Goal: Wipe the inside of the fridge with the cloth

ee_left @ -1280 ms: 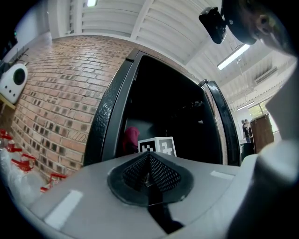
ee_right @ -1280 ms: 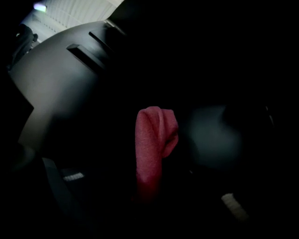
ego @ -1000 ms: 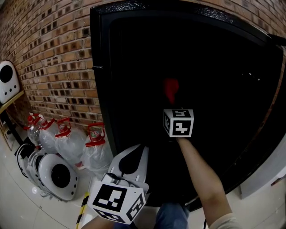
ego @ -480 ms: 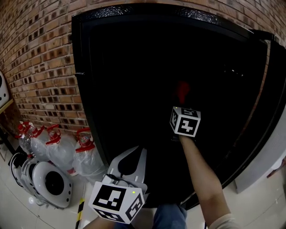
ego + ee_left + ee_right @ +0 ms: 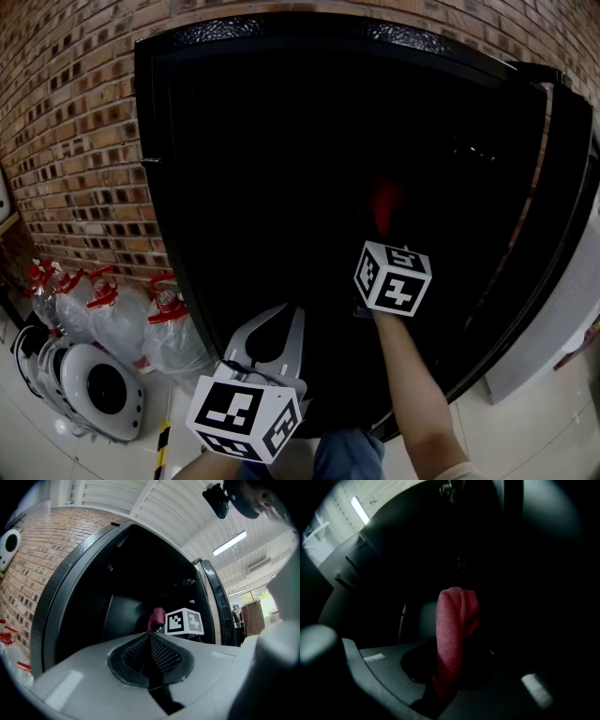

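Now, the step: I judge the wiping is under way; my right arm reaches into the open fridge (image 5: 161, 187).
Right tongs: my right tongs (image 5: 449, 667) are clenched on the red cloth (image 5: 452, 620). The cloth stands up out of the jaws as a folded roll, deep inside the fridge.
Left tongs: my left tongs (image 5: 150, 641) are clenched with nothing between them, low and just outside the fridge's open front.
Doing it well: I should lay the free end of the cloth flat against a fridge wall or shelf and sweep in overlapping strokes. The grip needs to be firm enough that the roll does not slip. The hard jaws should stay off the lining, and the left tongs should stay out of the way.
Hard to make out: the fridge interior is nearly black in every view. I cannot tell whether the cloth touches any surface, or where the shelves sit.
Cut off: in the head view the right jaws vanish into the dark beyond their marker cube (image 5: 394, 278). Only a dim red patch of cloth shows above the cube.
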The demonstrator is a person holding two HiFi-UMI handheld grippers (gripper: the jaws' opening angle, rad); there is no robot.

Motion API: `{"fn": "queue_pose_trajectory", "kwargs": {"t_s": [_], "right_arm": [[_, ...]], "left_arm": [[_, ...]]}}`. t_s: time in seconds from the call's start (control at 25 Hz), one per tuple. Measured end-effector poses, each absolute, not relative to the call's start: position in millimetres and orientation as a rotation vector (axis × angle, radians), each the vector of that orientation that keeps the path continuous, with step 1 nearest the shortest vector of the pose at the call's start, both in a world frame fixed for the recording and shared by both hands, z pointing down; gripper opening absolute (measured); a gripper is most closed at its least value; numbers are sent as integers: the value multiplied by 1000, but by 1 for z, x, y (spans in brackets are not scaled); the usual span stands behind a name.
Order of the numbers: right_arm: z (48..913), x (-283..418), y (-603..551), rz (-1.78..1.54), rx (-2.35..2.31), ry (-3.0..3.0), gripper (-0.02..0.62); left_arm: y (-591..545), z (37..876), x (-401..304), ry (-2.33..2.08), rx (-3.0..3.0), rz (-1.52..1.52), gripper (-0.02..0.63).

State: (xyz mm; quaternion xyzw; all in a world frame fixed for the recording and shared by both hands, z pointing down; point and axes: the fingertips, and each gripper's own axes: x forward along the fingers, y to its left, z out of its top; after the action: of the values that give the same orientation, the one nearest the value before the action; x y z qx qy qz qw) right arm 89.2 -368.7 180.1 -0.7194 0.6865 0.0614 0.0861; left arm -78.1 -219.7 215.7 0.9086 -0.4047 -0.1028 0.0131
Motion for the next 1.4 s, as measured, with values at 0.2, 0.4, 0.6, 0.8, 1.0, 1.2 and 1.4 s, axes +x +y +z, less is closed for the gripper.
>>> {"fn": "queue_pose_trajectory", "kwargs": {"t_s": [0.2, 0.4, 0.6, 0.8, 1.0, 1.2, 1.4], "right_arm": [[189, 73, -326, 177, -2106, 2083, 66], [187, 60, -277, 325, -2133, 2084, 65], [180, 49, -238, 370, -2079, 2103, 65], [175, 37, -212, 413, -2046, 2147, 64], [179, 34, -206, 439, -2054, 2169, 66], [185, 20, -204, 422, -1981, 2240, 66], [201, -21, -209, 399, -1792, 2395, 66]], "left_arm": [[-226, 214, -74, -1256, 2831, -327, 8], [-231, 215, -69, -1242, 2824, -325, 8], [-235, 213, -66, -1249, 2824, -327, 8], [-239, 216, -68, -1268, 2814, -312, 8], [-244, 218, -68, -1280, 2809, -301, 8], [-240, 219, -72, -1284, 2799, -309, 8], [-231, 220, -101, -1351, 2746, -350, 8]]}}
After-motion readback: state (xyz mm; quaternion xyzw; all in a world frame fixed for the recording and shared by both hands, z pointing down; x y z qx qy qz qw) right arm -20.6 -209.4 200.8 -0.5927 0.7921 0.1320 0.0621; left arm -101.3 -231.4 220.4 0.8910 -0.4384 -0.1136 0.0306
